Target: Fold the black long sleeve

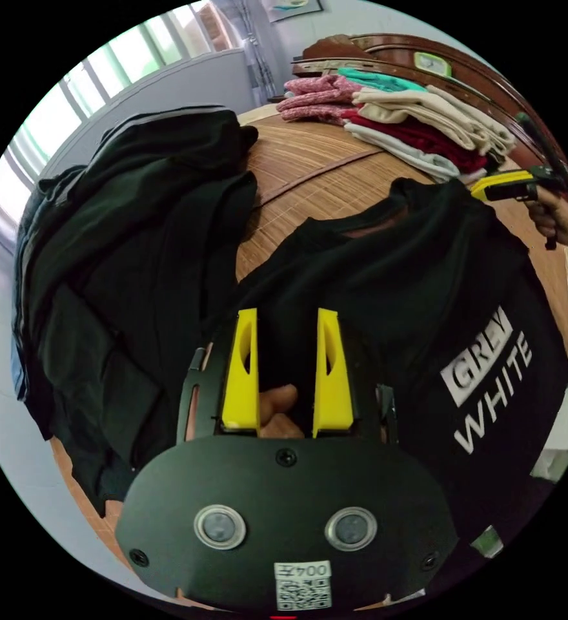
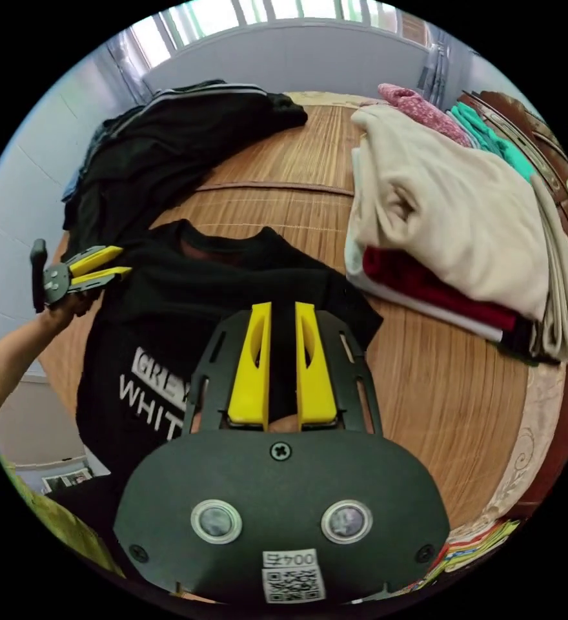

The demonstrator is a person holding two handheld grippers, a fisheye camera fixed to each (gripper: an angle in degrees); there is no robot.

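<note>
The black long sleeve [image 1: 394,278] with white lettering lies front-up on a woven mat [image 1: 310,168], collar towards the far side. My left gripper [image 1: 287,316] is shut on black cloth at one shoulder, and cloth fills the gap between its yellow jaws. In the right gripper view the same shirt [image 2: 232,284] spreads below the collar. My right gripper [image 2: 283,309] is shut on the other shoulder, jaws close together. The left gripper [image 2: 126,261], held in a hand, pinches the shirt's edge. The right gripper [image 1: 481,187] sits at the far shoulder.
A heap of unfolded black clothes [image 1: 135,226] [image 2: 168,129] lies on the mat beside the shirt. A stack of folded cream, red, pink and teal clothes [image 1: 413,123] [image 2: 452,213] stands on the other side, near a dark wooden headboard [image 1: 426,51]. Bare mat [image 2: 426,387] lies beside the shirt.
</note>
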